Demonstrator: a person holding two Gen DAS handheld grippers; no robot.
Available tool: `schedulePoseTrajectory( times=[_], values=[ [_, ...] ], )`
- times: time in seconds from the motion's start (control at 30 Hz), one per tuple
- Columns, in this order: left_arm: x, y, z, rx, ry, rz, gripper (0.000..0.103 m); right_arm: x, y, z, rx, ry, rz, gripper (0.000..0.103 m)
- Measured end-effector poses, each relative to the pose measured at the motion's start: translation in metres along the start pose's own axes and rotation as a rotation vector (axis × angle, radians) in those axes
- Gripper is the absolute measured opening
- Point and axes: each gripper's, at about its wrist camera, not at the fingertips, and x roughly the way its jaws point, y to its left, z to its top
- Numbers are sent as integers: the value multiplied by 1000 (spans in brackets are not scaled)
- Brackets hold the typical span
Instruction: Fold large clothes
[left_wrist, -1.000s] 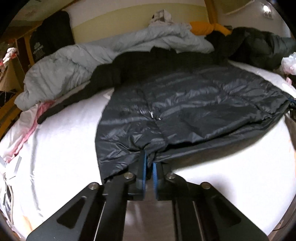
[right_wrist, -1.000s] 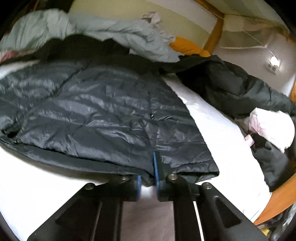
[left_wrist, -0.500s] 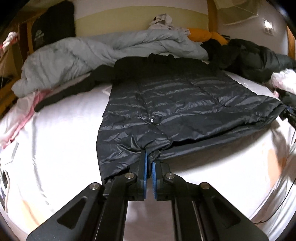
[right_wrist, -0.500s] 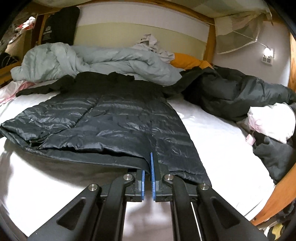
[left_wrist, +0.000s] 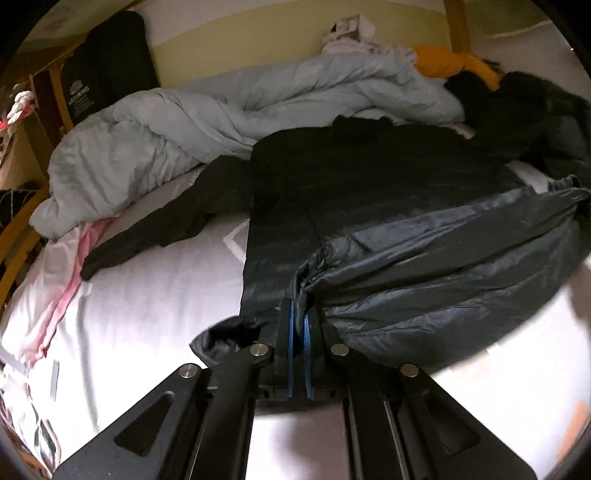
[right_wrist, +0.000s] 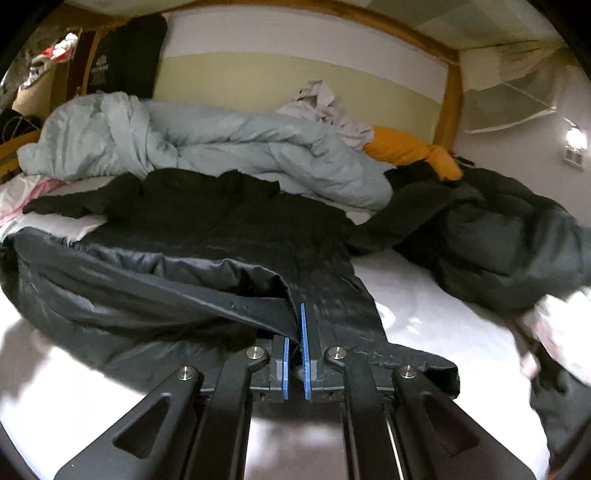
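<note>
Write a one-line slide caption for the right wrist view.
Right gripper shut on the dark puffer jacket's hem, lifting it off the white bed.

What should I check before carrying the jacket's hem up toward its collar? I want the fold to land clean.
1. Left gripper shut on the hem of the dark puffer jacket: ok.
2. Right gripper shut on the hem: ok.
3. Hem raised off the white sheet: ok.
4. Jacket's upper half lying flat: ok.
5. Landing area clear: not ok, the grey duvet bunches against the collar.
6. Left sleeve tucked in: not ok, it trails out sideways.
</note>
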Motion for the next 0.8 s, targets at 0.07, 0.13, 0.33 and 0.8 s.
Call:
schedulePoseTrajectory(
  times=[0.07, 0.13, 0.33, 0.8],
  values=[
    [25, -5, 9, 22, 11, 16, 4, 31, -2, 2, 0, 39, 12, 6],
    [51, -8, 15, 38, 37, 15, 5, 58, -7, 0, 23, 72, 31, 6],
    [66, -7, 11, 45, -37, 51, 82, 83, -29, -17, 78, 101, 64, 44],
    [34, 53, -32, -160, -32, -42, 103, 46, -123, -50, 406, 167, 75, 87]
  ],
)
